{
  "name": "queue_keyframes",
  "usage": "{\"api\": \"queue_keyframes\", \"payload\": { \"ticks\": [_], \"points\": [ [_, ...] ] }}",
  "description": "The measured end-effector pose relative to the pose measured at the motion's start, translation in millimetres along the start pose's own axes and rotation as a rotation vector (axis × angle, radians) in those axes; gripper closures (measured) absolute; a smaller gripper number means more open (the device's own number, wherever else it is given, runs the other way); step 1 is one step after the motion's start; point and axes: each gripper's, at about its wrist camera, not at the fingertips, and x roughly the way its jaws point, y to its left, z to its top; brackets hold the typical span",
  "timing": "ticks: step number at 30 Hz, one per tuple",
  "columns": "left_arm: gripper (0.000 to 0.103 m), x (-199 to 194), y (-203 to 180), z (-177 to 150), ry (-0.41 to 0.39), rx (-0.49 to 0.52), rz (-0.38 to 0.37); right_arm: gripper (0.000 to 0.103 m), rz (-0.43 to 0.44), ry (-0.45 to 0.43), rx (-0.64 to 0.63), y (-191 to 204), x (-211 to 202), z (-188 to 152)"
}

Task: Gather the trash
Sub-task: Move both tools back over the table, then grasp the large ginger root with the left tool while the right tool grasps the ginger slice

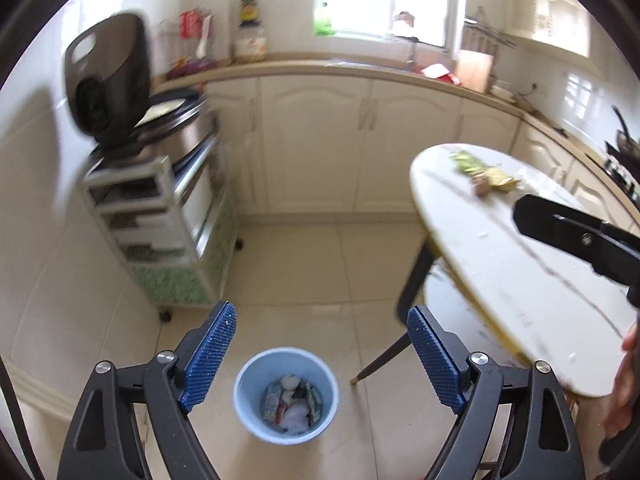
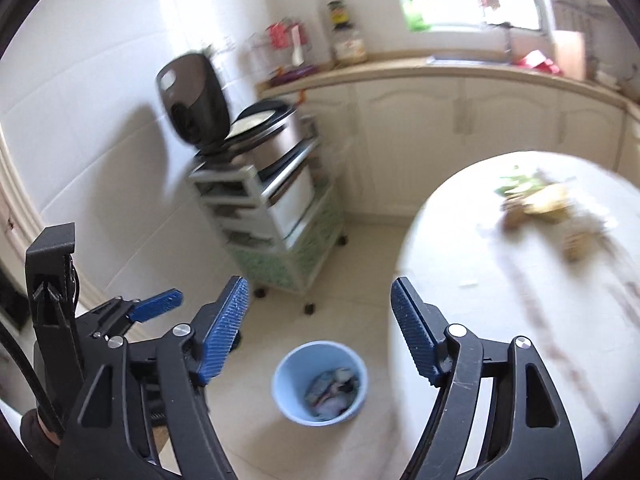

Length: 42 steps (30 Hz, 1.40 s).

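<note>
A light blue bin [image 1: 286, 394] stands on the floor with wrappers and crumpled trash inside; it also shows in the right wrist view [image 2: 319, 382]. My left gripper [image 1: 320, 326] is open and empty above the bin. My right gripper [image 2: 320, 300] is open and empty, above the floor beside the table edge. A pile of green and yellow-brown scraps [image 1: 482, 174] lies on the far part of the white oval table [image 1: 520, 276]; it appears blurred in the right wrist view [image 2: 536, 198]. The left gripper's fingers [image 2: 158, 304] show at the left of the right wrist view.
A drawer cart [image 1: 168, 236] with an open-lid rice cooker [image 1: 112, 80] stands by the left wall. Cream cabinets [image 1: 320, 140] and a cluttered counter run along the back. Dark table legs [image 1: 412, 292] stand right of the bin. A stove with pans [image 1: 624, 156] is far right.
</note>
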Motion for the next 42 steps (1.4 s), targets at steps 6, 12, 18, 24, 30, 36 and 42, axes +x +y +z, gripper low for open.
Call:
{"api": "queue_keyframes", "payload": {
  "ticks": [6,12,18,24,30,36,42],
  "points": [
    [0.012,18,-66,34,-0.002,0.079,-0.082,0.020,-0.207,-0.014,0.045,-91,-43,10],
    [0.012,70,-118,75,0.048,0.128,-0.118,0.020,-0.317,0.084,0.096,-166,-31,16],
    [0.012,130,-139,115,0.090,0.135,-0.125,0.021,-0.324,0.157,0.131,-208,14,17],
    [0.012,175,-144,125,0.107,0.146,-0.095,0.025,-0.313,0.190,0.144,-223,49,16],
    [0.012,209,-147,132,0.120,0.148,-0.077,0.043,-0.317,0.208,0.100,-222,69,19],
    [0.012,229,-156,138,0.116,0.159,-0.084,0.066,-0.287,0.211,0.063,-223,65,16],
    [0.013,256,-178,149,0.112,0.192,-0.066,0.066,-0.264,0.197,0.084,-238,44,11]
  ]
}}
